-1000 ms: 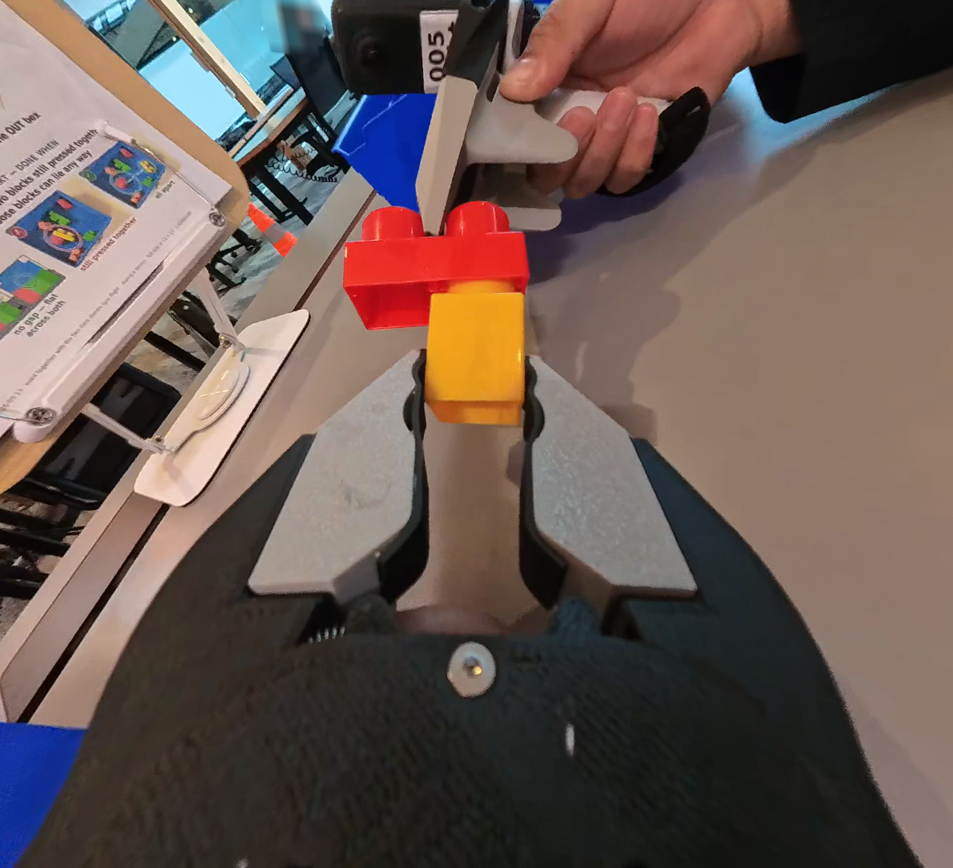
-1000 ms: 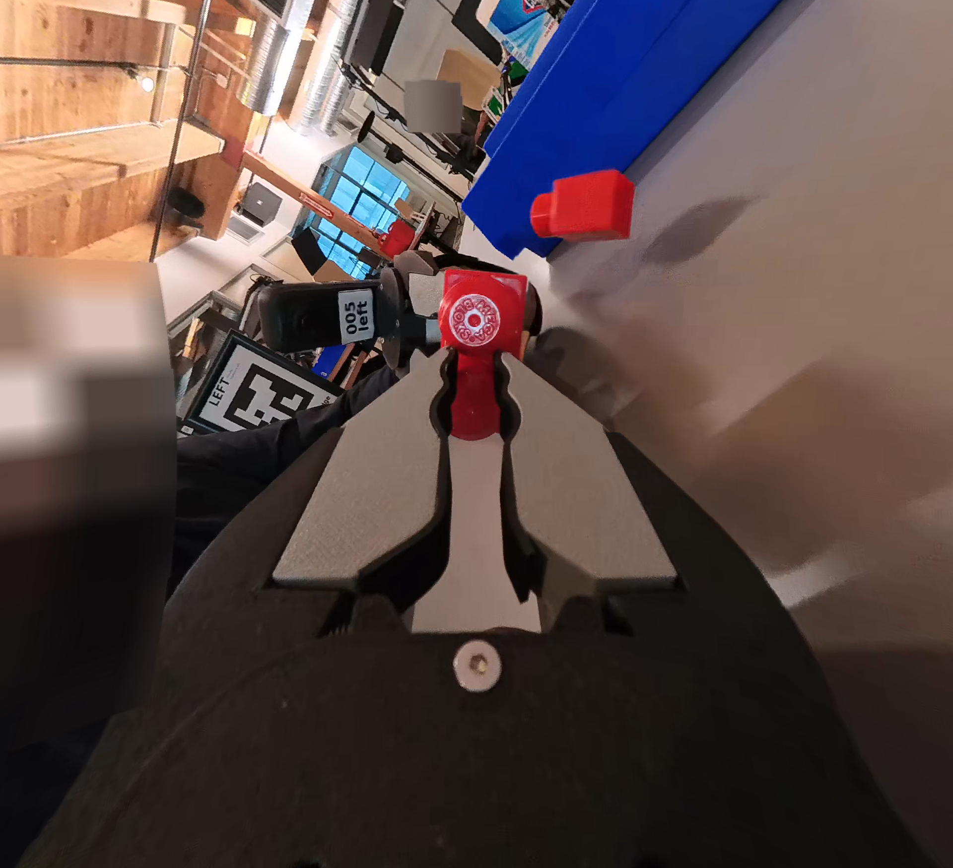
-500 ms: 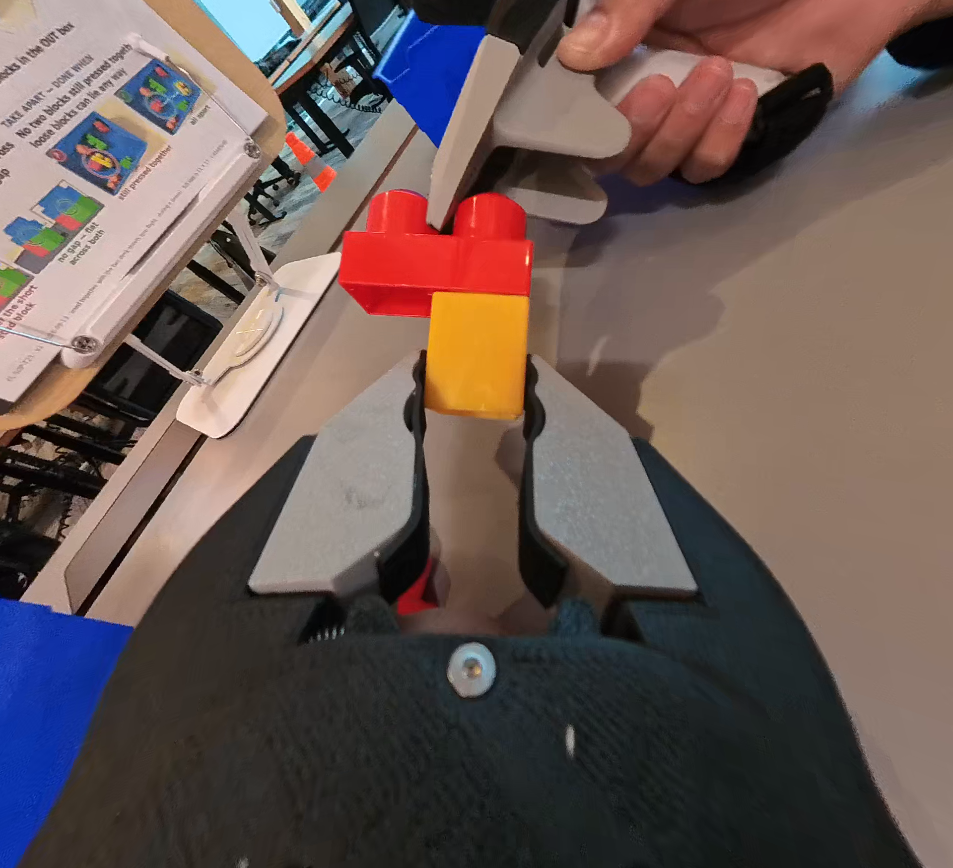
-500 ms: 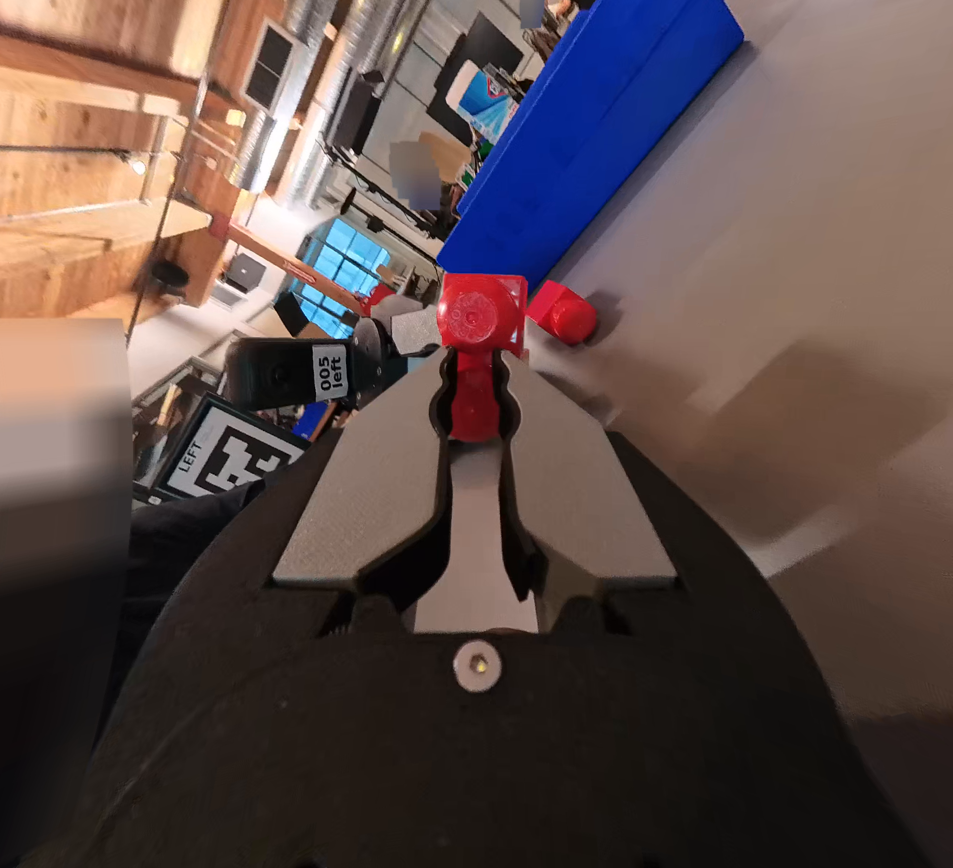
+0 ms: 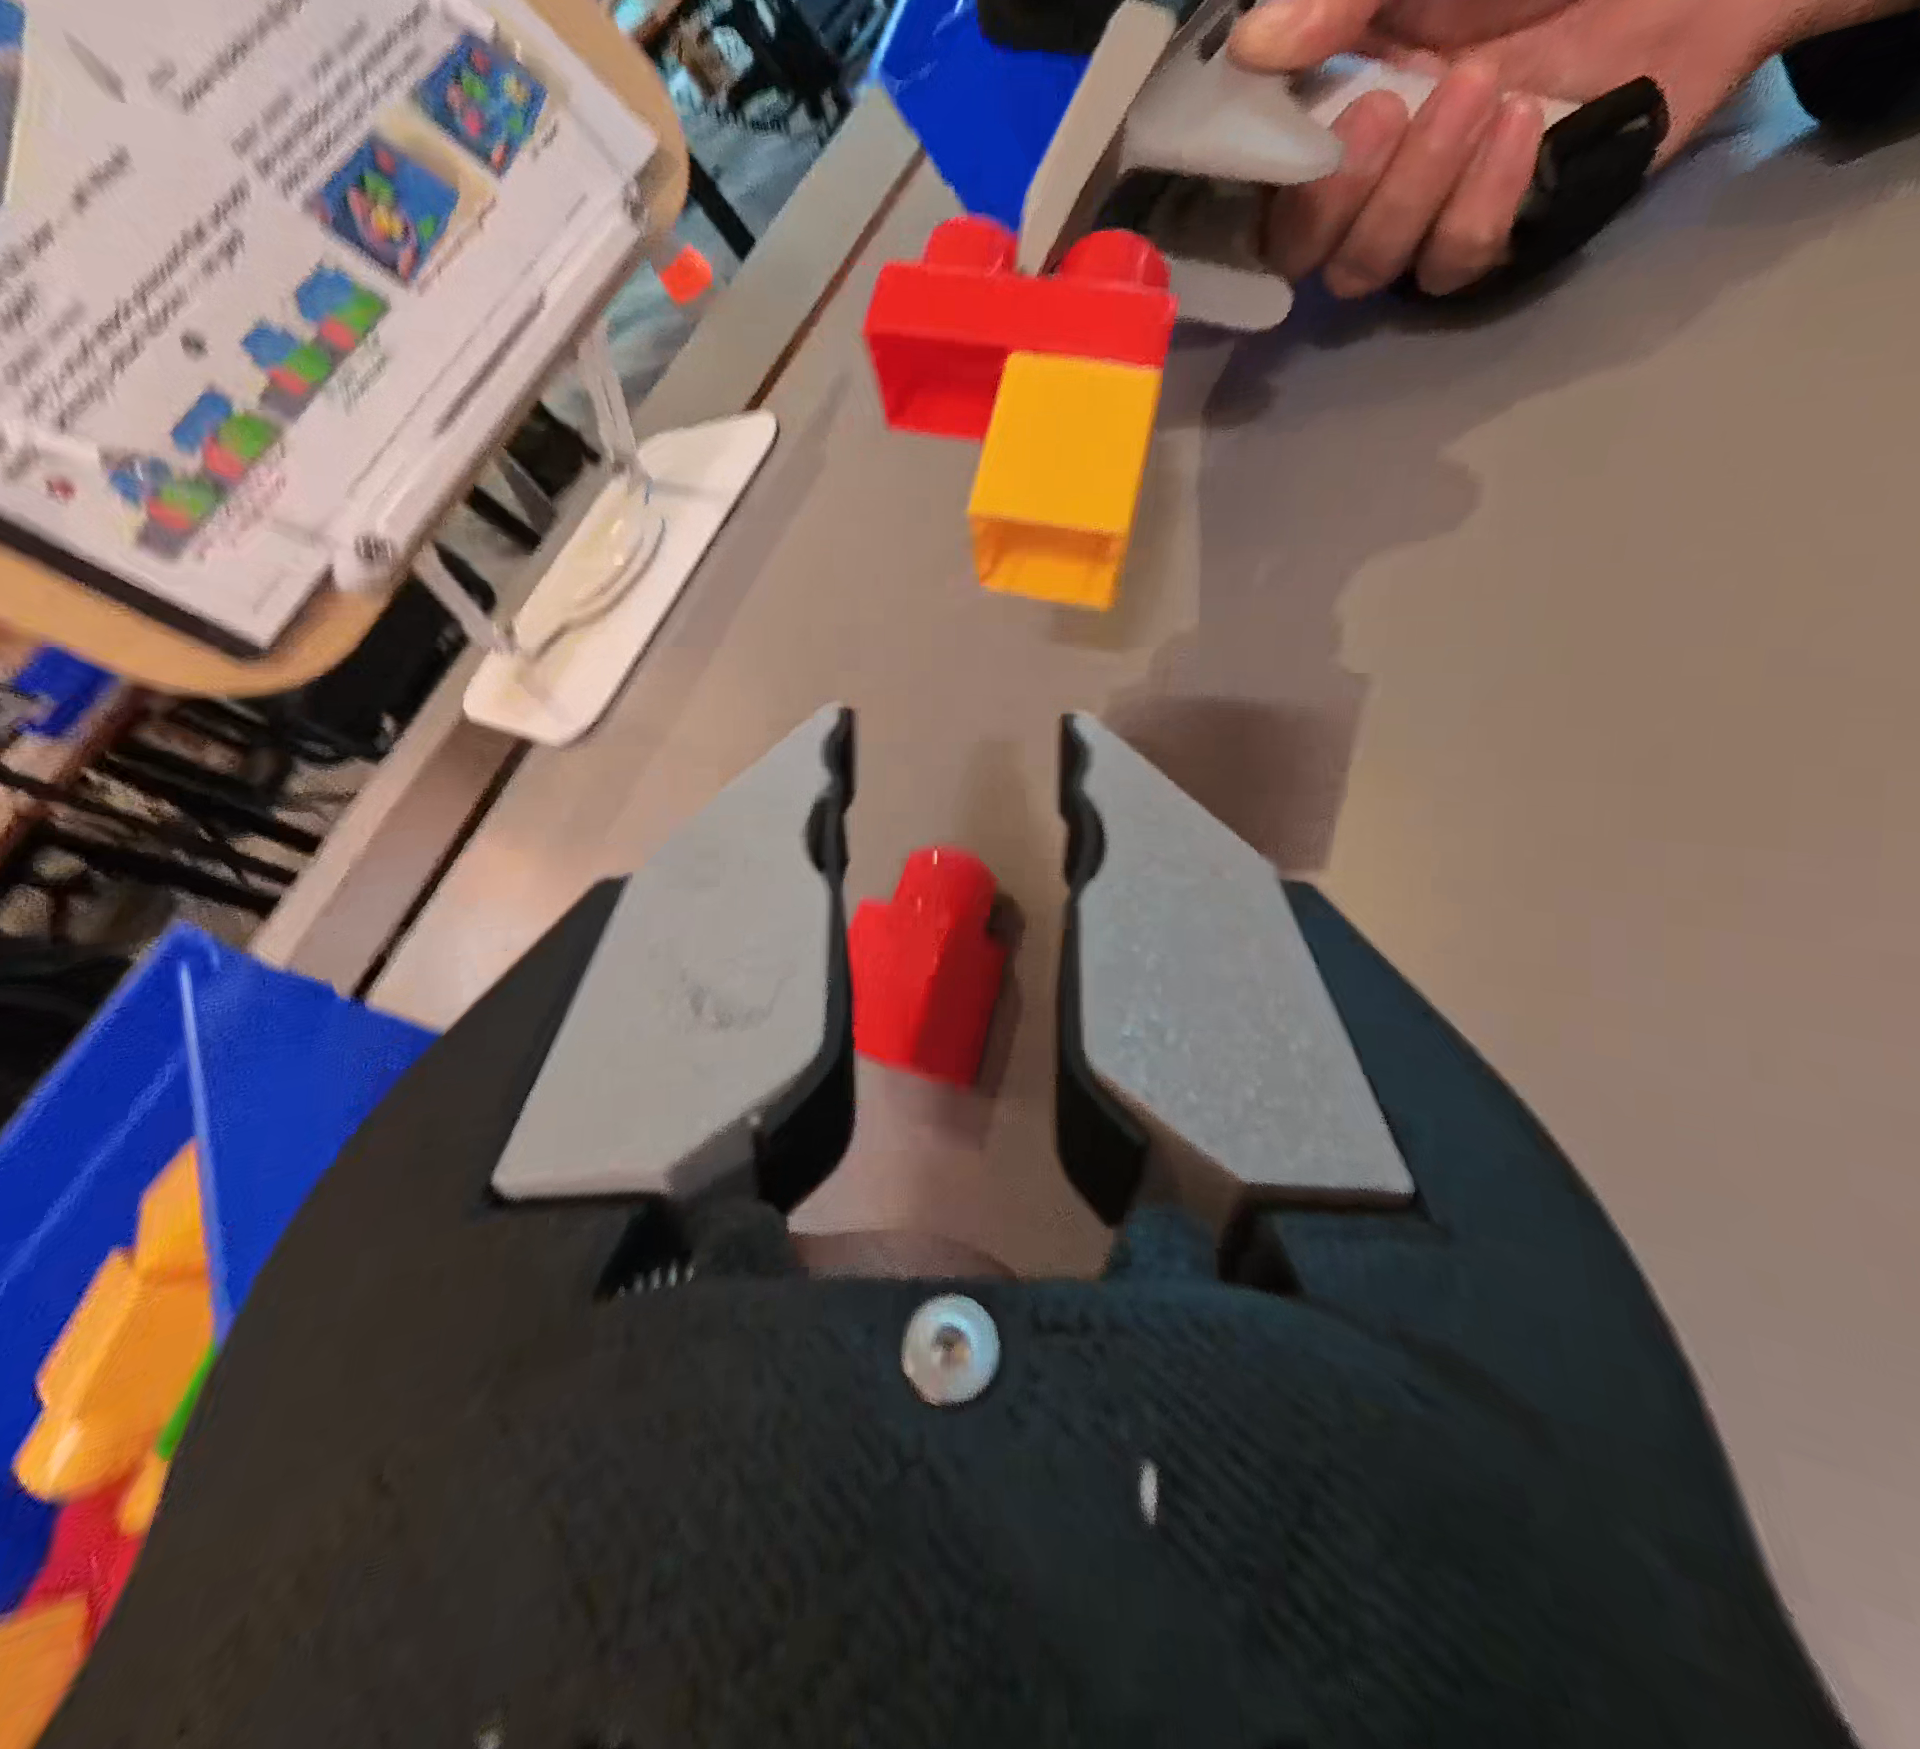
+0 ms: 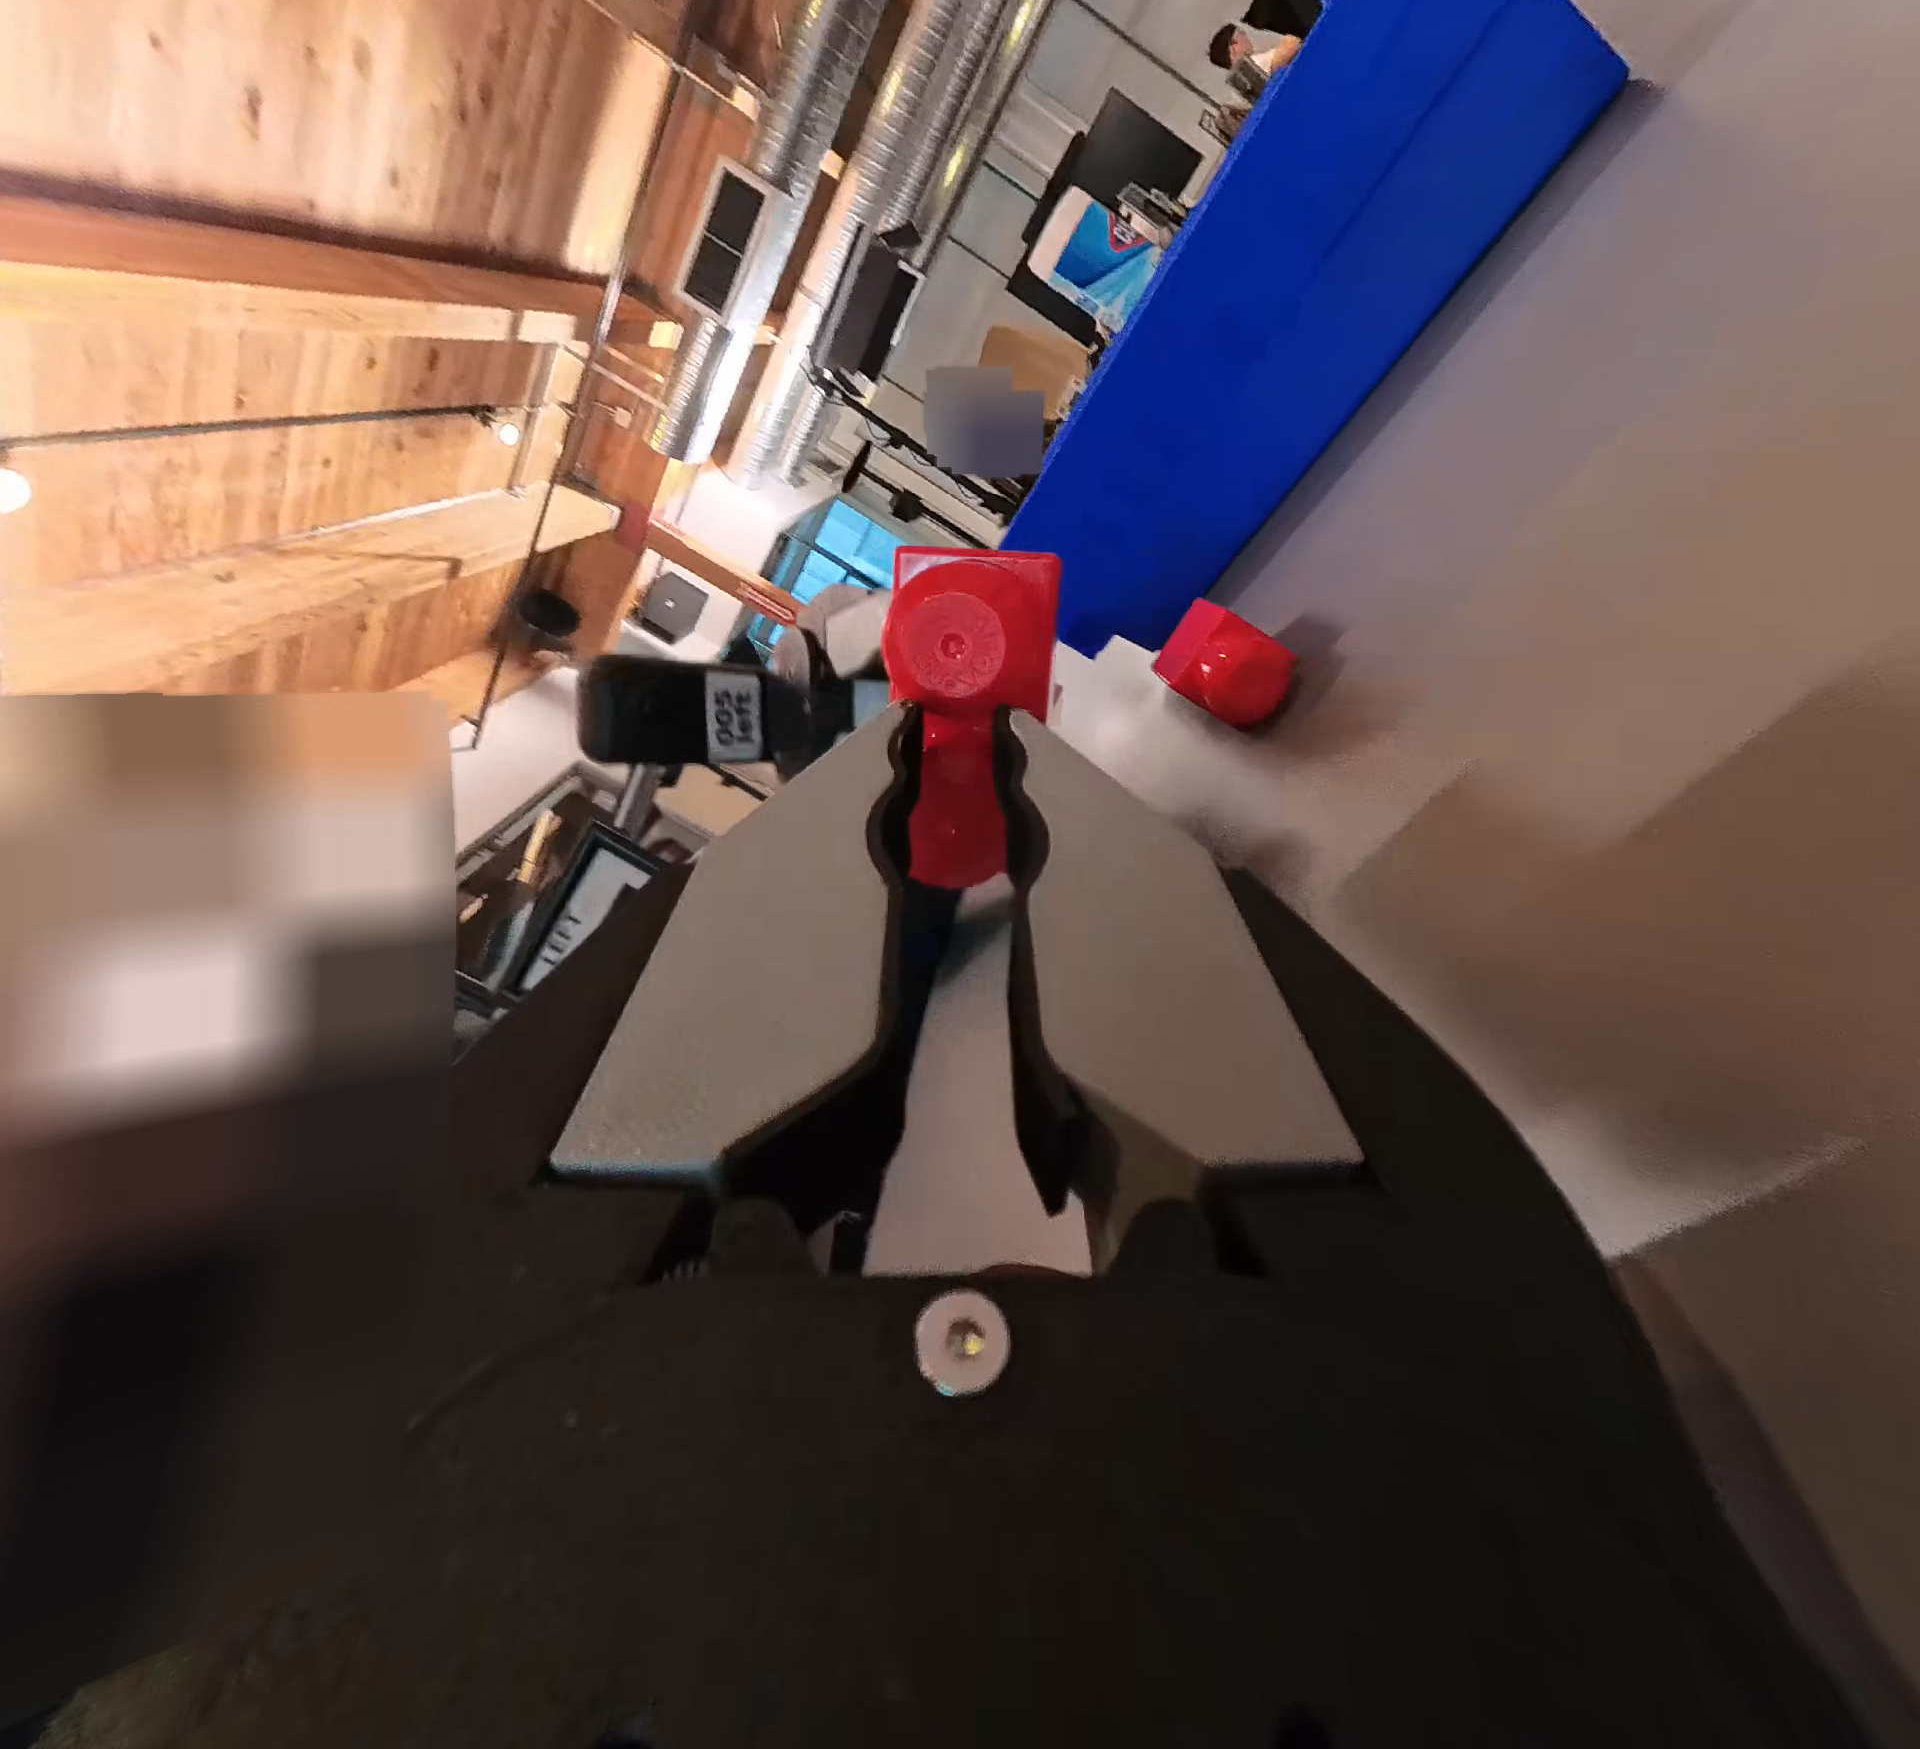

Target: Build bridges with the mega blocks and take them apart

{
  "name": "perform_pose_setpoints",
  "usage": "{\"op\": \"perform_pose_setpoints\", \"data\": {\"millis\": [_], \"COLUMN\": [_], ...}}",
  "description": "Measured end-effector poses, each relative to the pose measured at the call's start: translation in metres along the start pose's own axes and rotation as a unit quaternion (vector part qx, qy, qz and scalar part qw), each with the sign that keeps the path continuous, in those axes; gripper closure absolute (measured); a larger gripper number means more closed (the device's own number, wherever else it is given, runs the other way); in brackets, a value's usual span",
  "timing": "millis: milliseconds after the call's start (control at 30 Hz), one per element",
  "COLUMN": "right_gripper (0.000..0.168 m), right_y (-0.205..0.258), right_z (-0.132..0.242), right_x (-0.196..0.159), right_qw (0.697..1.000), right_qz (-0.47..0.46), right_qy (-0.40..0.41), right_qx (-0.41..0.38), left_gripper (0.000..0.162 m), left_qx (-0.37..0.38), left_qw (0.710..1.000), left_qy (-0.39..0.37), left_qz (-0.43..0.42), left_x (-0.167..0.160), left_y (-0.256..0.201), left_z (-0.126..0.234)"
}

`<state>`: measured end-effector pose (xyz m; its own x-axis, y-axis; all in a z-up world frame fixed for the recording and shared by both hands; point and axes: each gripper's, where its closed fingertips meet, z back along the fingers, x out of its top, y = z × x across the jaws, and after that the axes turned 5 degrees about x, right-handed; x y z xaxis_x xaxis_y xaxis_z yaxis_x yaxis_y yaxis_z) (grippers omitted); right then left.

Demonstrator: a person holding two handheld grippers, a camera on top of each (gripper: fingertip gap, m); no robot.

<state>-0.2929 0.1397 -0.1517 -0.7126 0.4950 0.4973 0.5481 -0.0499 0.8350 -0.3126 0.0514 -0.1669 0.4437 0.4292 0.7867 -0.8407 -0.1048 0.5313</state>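
The right tongs (image 5: 1049, 260) grip the two-stud red block (image 5: 1013, 328) with the yellow block (image 5: 1060, 473) attached beneath; the left tongs (image 5: 956, 743) gape empty over a small red block (image 5: 920, 961) on the desk (image 5: 1558, 660), blue bins (image 5: 966, 89) nearby.

Right wrist view, camera rolled sideways. Right gripper (image 6: 954, 733), grey plastic fingers on a black body, jaws closed on one stud of a glossy red two-stud plastic block (image 6: 971, 650). The second stud's round top faces the lens. Block held clear of the grey matte tabletop (image 6: 1662, 660).

A small red single-stud plastic block (image 6: 1226, 662) lies tipped on the table, just beside the near corner of a long blue plastic bin (image 6: 1320, 286).

Left gripper (image 6: 821, 655) shows behind the held block, mostly hidden; its black camera housing (image 6: 675, 712) carries a white label. Jaw state unreadable.

Background: wooden beams, silver ducts.
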Motion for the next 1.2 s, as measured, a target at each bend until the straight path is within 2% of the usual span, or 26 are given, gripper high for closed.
{"op": "perform_pose_setpoints", "data": {"millis": [33,67,167,300,500,567,667,800,867,900,1067,1200], "right_gripper": [0.158,0.158,0.158,0.158,0.158,0.158,0.157,0.158,0.158,0.158,0.157,0.158], "right_y": [-0.001,-0.002,0.003,0.004,0.007,0.005,0.006,0.005,0.000,-0.002,-0.004,-0.004], "right_z": [0.000,0.000,-0.004,-0.006,-0.003,-0.002,-0.001,0.002,0.003,0.004,0.006,0.008], "right_x": [-0.001,-0.003,-0.010,-0.022,-0.020,-0.020,-0.020,-0.021,-0.022,-0.022,-0.024,-0.030], "right_qw": [1.000,1.000,0.999,0.997,0.996,0.996,0.996,0.995,0.995,0.995,0.994,0.992], "right_qz": [0.004,0.006,0.006,0.017,0.021,0.022,0.022,0.026,0.024,0.023,0.022,0.012], "right_qy": [0.007,0.015,0.043,0.080,0.082,0.085,0.087,0.092,0.095,0.096,0.104,0.124], "right_qx": [-0.006,-0.007,0.013,0.009,0.010,0.006,0.008,0.004,-0.005,-0.009,-0.009,0.002], "left_gripper": [0.112,0.107,0.109,0.108,0.105,0.105,0.108,0.114,0.125,0.124,0.127,0.128], "left_qx": [-0.011,-0.031,-0.075,-0.172,-0.192,-0.198,-0.168,-0.161,-0.165,-0.168,-0.190,-0.225], "left_qw": [1.000,0.998,0.990,0.970,0.955,0.939,0.923,0.924,0.919,0.917,0.925,0.931], "left_qy": [0.017,0.041,0.116,0.164,0.221,0.277,0.344,0.344,0.357,0.359,0.317,0.238], "left_qz": [0.016,0.020,0.009,0.041,0.047,0.047,0.041,0.031,0.033,0.038,0.087,0.163], "left_x": [-0.009,-0.019,-0.050,-0.057,-0.049,-0.065,-0.086,-0.090,-0.097,-0.099,-0.092,-0.070], "left_y": [0.002,0.002,0.003,-0.006,0.012,0.009,0.014,0.011,0.008,0.005,-0.005,-0.015], "left_z": [0.006,0.011,0.010,0.005,0.005,0.003,-0.006,-0.014,-0.016,-0.018,-0.021,-0.019]}}
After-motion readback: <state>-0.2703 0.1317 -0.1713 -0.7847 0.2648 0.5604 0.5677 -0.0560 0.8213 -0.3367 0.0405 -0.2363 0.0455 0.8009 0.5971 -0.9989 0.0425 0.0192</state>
